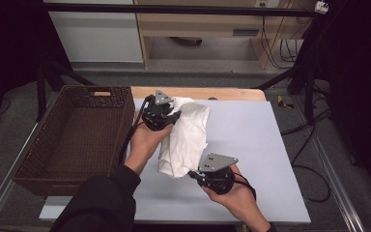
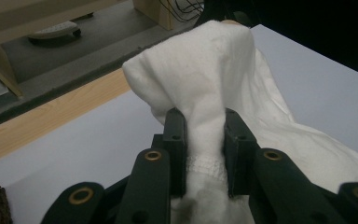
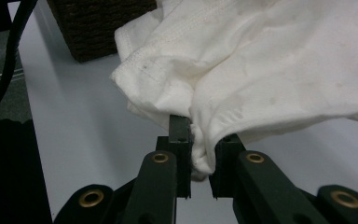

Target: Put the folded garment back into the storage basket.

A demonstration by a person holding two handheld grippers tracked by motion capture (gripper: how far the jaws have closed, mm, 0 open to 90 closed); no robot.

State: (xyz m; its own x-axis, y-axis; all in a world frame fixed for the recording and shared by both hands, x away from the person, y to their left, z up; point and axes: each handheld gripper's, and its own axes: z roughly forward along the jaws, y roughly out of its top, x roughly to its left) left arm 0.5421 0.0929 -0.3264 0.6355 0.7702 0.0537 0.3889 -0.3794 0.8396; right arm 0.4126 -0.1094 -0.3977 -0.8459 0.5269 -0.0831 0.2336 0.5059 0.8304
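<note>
White garment bunched on the light bench, just right of the wicker basket. Far edge pinched between left gripper fingers; near hem clamped in right gripper fingers. Two-end hold probably for lifting or spreading. Basket wall close beside; bench otherwise unobstructed.
</note>
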